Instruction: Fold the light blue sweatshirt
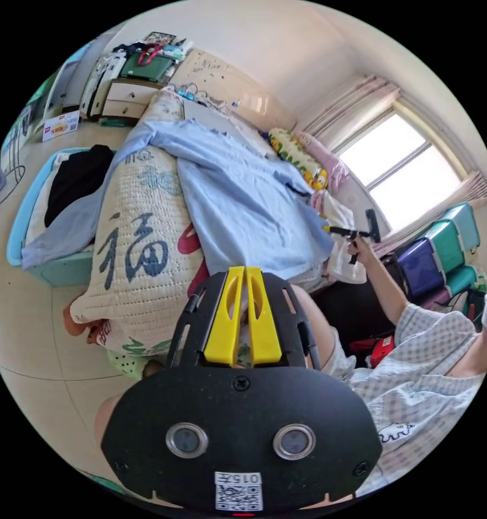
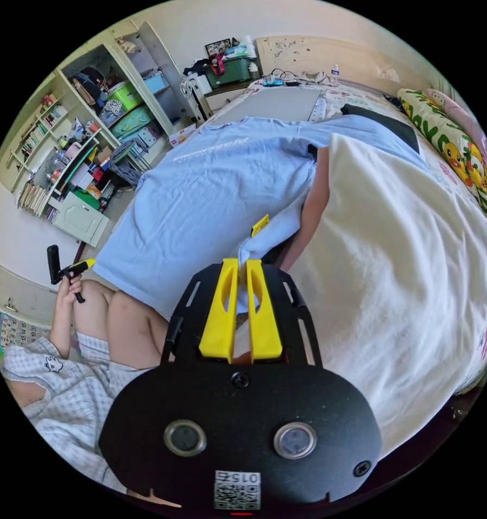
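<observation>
Sweatshirt (image 2: 211, 189) flat, lengthwise along bed (image 2: 416, 259)

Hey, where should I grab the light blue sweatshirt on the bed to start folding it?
Grip the light blue sweatshirt at its near hem corners, coming from the bed's near edge. The hem lies along that edge, where the right gripper appears already closed on one corner.

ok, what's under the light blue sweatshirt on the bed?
The light blue sweatshirt lies over a cream quilted cover with blue characters, and overlaps a white blanket. Whatever sits beneath its middle is covered. Both grippers, left and right, pinch its near edge.
</observation>
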The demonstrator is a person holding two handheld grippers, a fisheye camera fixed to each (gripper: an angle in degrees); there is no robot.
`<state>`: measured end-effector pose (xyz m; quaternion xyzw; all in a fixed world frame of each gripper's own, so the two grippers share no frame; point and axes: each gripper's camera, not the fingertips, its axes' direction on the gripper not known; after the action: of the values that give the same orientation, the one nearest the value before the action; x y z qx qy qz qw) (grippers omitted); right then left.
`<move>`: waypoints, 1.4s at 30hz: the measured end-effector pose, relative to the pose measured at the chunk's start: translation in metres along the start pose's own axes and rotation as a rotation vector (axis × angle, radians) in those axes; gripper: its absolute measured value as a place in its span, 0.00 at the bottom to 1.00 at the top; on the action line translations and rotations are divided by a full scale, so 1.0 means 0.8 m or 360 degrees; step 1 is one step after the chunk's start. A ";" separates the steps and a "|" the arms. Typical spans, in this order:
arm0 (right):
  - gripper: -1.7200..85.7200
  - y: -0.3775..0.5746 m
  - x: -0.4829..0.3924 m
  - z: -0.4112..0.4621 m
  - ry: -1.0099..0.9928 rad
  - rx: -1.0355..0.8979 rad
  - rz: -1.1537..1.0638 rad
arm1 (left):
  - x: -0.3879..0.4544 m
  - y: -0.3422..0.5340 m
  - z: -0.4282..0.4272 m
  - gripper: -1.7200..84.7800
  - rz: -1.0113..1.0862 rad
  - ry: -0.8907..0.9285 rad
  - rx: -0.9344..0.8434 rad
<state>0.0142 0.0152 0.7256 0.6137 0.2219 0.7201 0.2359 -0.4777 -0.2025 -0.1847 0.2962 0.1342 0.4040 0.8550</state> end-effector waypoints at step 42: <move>0.08 0.045 0.088 -0.191 -0.0435 0.0144 0.0031 | 0.008 0.049 -0.039 0.16 -0.0012 -0.0130 -0.0220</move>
<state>-0.1492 0.0256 0.7797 0.7181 0.2141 0.6214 0.2289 -0.5124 -0.1658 -0.1855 0.2523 0.0721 0.3967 0.8797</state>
